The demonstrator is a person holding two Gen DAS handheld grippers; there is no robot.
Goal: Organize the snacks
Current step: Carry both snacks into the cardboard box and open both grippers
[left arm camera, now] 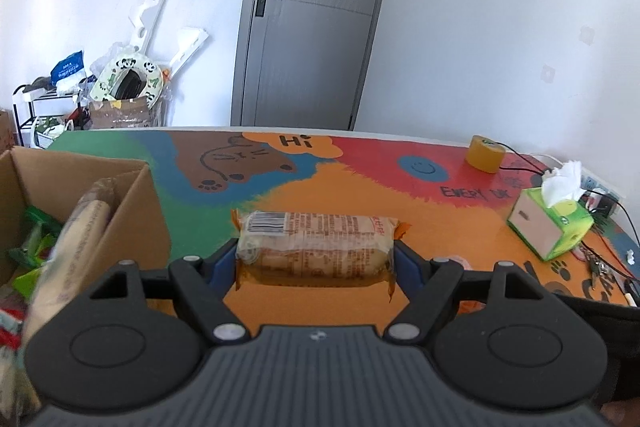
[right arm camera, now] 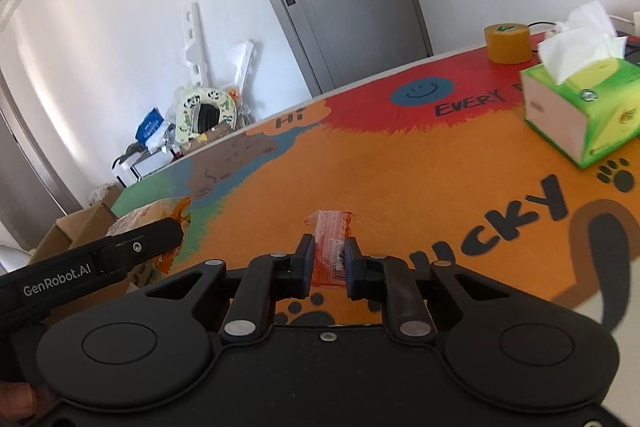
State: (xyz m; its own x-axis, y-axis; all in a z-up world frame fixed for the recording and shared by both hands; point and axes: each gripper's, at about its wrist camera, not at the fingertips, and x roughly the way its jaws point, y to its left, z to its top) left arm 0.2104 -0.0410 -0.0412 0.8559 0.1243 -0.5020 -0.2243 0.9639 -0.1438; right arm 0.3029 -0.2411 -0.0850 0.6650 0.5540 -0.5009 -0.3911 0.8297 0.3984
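My left gripper (left arm camera: 316, 259) is shut on a wide clear-wrapped cracker pack (left arm camera: 316, 247) with orange ends, held crosswise above the colourful table (left arm camera: 360, 187). A cardboard box (left arm camera: 132, 211) stands at the left with several snack packs inside, one tall pack (left arm camera: 76, 235) leaning at its wall. My right gripper (right arm camera: 326, 259) is shut on a slim orange-and-clear snack packet (right arm camera: 330, 243) that points forward over the orange part of the table (right arm camera: 400, 187). In the right wrist view the left gripper (right arm camera: 160, 239) shows at the left with its pack (right arm camera: 152, 215), near the box (right arm camera: 80, 231).
A green tissue box (left arm camera: 552, 227) (right arm camera: 580, 107) and a yellow tape roll (left arm camera: 486, 153) (right arm camera: 508, 43) stand at the table's right side, with cables (left arm camera: 600, 255) beyond. A grey door (left arm camera: 312, 19) and clutter on a rack (left arm camera: 100, 87) lie behind the table.
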